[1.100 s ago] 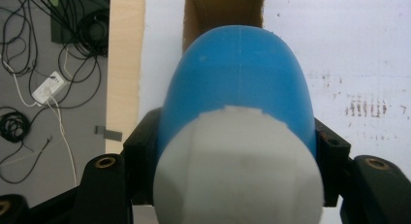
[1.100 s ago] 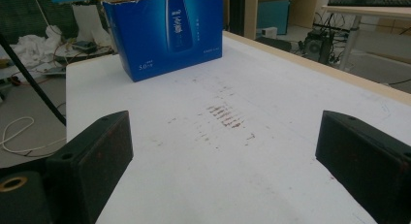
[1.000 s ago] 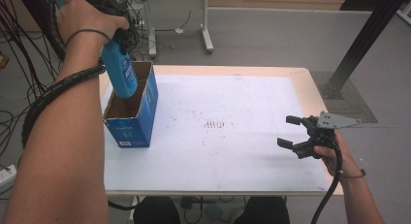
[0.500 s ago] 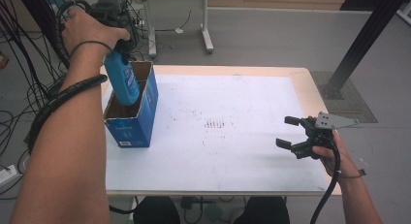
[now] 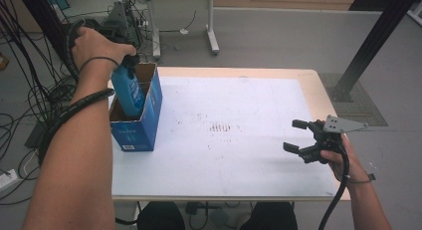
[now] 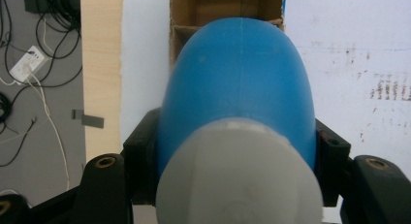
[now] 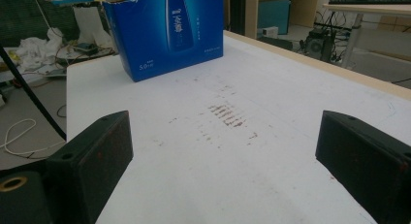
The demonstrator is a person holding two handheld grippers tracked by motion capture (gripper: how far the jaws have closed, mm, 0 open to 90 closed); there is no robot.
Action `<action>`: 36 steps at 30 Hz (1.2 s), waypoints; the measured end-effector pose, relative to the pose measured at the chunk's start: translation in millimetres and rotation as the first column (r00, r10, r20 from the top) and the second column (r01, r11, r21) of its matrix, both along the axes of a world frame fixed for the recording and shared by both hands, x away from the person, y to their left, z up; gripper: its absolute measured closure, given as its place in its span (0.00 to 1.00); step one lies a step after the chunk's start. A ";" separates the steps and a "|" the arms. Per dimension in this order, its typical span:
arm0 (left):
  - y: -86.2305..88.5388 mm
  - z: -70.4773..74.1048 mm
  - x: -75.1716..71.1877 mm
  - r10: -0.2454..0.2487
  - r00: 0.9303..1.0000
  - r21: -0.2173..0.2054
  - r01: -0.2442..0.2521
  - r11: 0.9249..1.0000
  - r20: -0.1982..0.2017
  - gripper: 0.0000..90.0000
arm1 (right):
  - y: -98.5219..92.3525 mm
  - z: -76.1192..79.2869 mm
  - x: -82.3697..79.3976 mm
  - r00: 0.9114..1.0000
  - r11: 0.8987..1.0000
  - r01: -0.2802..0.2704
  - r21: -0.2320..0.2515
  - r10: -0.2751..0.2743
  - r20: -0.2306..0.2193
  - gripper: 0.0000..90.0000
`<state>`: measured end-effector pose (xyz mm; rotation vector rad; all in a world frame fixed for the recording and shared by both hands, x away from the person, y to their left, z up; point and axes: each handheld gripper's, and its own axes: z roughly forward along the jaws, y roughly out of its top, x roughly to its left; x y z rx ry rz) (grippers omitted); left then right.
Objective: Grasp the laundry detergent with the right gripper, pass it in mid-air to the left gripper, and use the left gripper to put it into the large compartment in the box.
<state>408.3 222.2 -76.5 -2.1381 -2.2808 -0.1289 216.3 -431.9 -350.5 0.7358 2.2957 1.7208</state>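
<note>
1. The table carries everything, and its white top is bare through the middle apart from a few brown scuff marks.
2. The blue box stands at the table's left edge, toward the far corner, with its top open; my left gripper view shows the cardboard inside.
3. The blue bottle is the thing I am putting away. It hangs tilted, its lower end already inside the box mouth and its neck up at my hand.
4. My left gripper is clamped on the bottle just below its grey cap, 1 jaw on each side of the blue shoulder.
5. To do this well, I judge I should straighten the bottle so it clears the cardboard flaps, lower it slowly, and let go when its base sits on the box floor.
6. My right gripper waits near the table's right edge, jaws wide apart, holding and touching nothing.
</note>
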 end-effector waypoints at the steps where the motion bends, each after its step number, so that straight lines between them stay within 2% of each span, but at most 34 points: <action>1: 0.2 -2.6 -0.5 0.001 1.000 0.001 -0.001 1.000 0.003 0.42 | 0.1 0.1 0.2 1.000 1.000 -0.002 -0.001 0.002 0.001 0.06; 16: 3.2 -33.4 0.9 0.005 1.000 0.008 -0.005 1.000 -0.018 0.42 | 3.1 0.0 1.6 1.000 1.000 -0.007 -0.004 0.007 -0.002 0.06; 24: 6.7 -51.5 1.8 0.007 0.999 -0.011 -0.007 1.000 -0.034 0.42 | 3.8 0.0 2.9 1.000 1.000 -0.006 -0.004 0.006 -0.005 0.06; 36: 5.5 -67.4 3.1 0.008 0.999 -0.004 -0.008 1.000 -0.049 0.42 | 4.6 -0.9 3.3 1.000 1.000 -0.005 -0.007 0.005 -0.009 0.06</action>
